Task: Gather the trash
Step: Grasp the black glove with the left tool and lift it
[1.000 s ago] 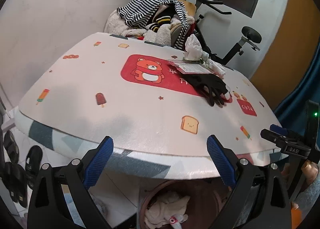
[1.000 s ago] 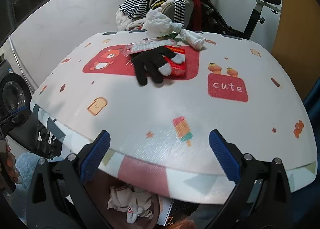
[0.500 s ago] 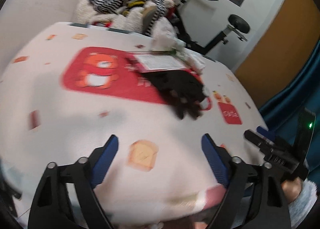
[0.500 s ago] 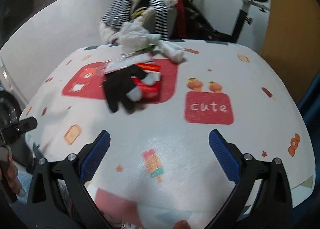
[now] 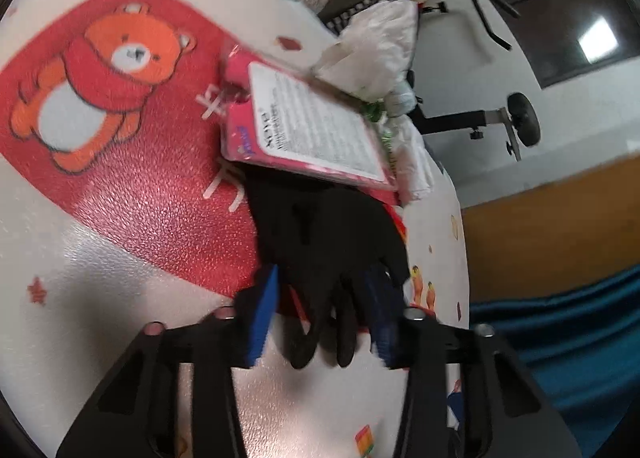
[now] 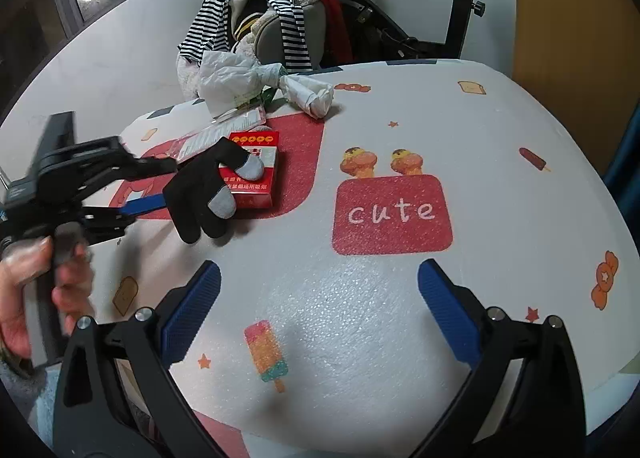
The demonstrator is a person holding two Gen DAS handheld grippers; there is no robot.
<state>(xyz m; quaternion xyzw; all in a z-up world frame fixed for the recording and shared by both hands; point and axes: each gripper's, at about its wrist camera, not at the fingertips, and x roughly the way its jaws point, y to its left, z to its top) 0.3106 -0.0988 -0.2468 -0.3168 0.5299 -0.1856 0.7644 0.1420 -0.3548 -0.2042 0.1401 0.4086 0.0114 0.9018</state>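
Glove (image 6: 202,193), black with grey tips, on desk (image 6: 500,129), lying partly over red box (image 6: 256,173), pink card (image 5: 308,125) just behind, crumpled white wrapper (image 6: 236,77) at far edge near striped clothes (image 6: 248,13). Left hand-held gripper (image 5: 324,314): jaws spread to either side of glove's finger end, blue pads (image 5: 264,314) not seen pressing it; view blurred. Right hand-held gripper (image 6: 316,306): jaws spread wide, nothing between, low over desk near popsicle print (image 6: 266,354).
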